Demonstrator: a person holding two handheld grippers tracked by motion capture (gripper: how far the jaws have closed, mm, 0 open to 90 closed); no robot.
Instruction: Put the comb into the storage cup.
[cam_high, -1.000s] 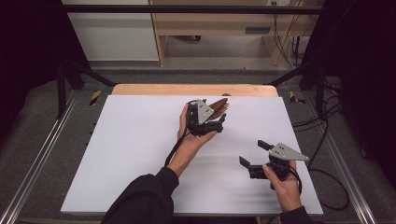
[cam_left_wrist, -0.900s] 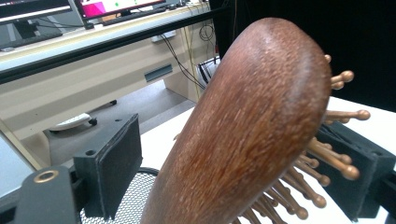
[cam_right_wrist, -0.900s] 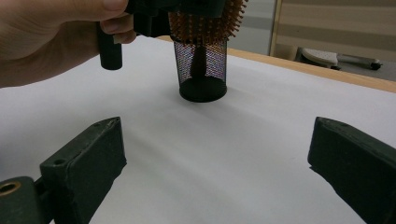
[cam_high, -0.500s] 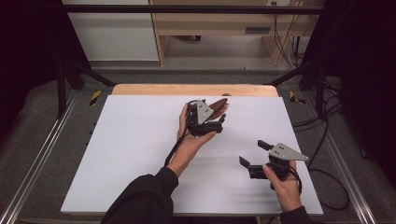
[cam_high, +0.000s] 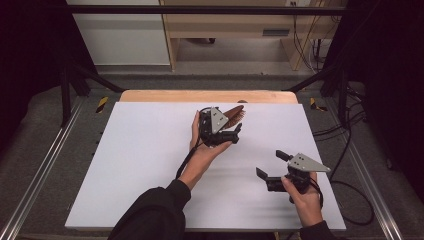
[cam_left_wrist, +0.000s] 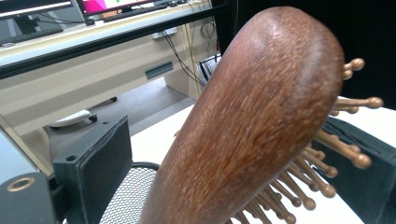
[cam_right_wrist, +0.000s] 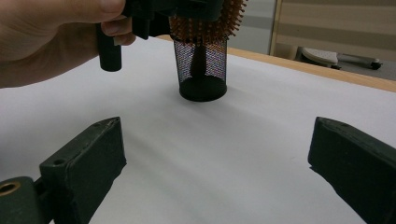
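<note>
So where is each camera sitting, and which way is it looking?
High view: above the near edge, looking down on the white table; forearms and both hands show.
Left gripper view: on the left gripper, facing the brown wooden hairbrush.
Right gripper view: on the right gripper, low, facing the black mesh cup.
Shared: the hairbrush, in all three.

No readable text

No word, label, brand, number or sign can be read on anything here. The monitor at the top of the left gripper view shows bright colours, but whatever is on its screen is too small and cut off to make out.
</note>
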